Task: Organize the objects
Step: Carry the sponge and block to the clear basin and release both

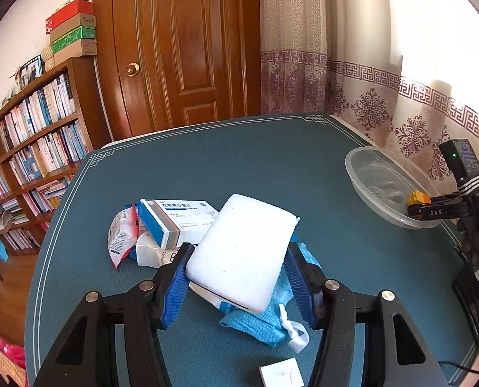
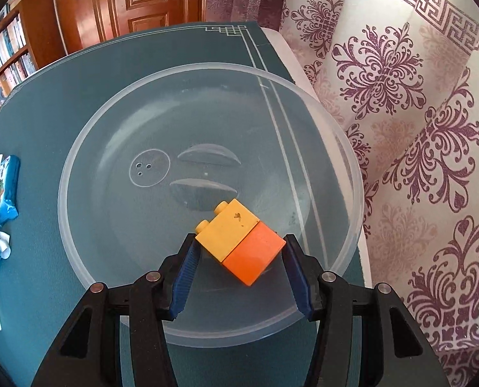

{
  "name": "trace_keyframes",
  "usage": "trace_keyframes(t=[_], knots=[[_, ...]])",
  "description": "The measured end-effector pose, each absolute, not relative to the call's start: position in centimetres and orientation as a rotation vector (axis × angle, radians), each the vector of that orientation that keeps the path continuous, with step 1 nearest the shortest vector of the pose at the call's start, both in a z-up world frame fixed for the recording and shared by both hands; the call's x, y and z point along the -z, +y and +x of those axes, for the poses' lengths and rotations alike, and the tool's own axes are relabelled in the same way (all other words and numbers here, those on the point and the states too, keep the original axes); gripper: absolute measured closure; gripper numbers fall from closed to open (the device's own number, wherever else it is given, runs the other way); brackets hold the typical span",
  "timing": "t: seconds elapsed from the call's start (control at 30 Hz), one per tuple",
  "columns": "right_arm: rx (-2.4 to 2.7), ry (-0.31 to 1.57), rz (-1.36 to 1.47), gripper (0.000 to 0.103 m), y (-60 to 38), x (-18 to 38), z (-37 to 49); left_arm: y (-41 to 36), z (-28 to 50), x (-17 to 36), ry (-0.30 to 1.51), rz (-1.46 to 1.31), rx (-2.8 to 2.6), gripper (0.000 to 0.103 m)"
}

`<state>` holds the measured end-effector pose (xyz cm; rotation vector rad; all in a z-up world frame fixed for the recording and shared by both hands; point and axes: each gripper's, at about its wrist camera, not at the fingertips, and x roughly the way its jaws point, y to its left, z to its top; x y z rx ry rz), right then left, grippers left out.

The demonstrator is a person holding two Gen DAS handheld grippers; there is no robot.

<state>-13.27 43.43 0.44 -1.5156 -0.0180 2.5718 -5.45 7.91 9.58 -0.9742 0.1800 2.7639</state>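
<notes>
My left gripper (image 1: pixel 238 254) is shut on a white foam block (image 1: pixel 242 251), held over a pile on the teal table: a blue-and-white medicine box (image 1: pixel 171 222), a torn packet (image 1: pixel 122 235), a white tube (image 1: pixel 152 253) and a blue cloth (image 1: pixel 255 319). My right gripper (image 2: pixel 241 251) is shut on a yellow-and-orange toy brick pair (image 2: pixel 239 242) above the clear plastic bowl (image 2: pixel 78 148). The bowl (image 1: pixel 357 174) and the right gripper (image 1: pixel 420 208) also show at the right of the left wrist view.
A small white square piece (image 1: pixel 281 372) lies near the table's front edge. A patterned curtain (image 2: pixel 400 96) hangs just behind the bowl. A bookshelf (image 1: pixel 30 148) and a wooden door (image 1: pixel 181 45) stand beyond the table's far edge.
</notes>
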Motion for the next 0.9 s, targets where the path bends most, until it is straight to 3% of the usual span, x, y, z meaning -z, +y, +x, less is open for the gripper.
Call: trace_keyframes(t=[0.73, 0.9], knots=[[-2.646, 0.192, -1.303, 0.048, 46.7, -2.4, -2.8, 23.8, -6.6, -9.3, 0.243, -0.952, -2.359, 0.043], [-2.702, 0.243, -1.188, 0.042, 46.7, -4.0, -1.4, 27.1, -7.3, -8.5, 0.278, -0.959, -2.294, 0.043]])
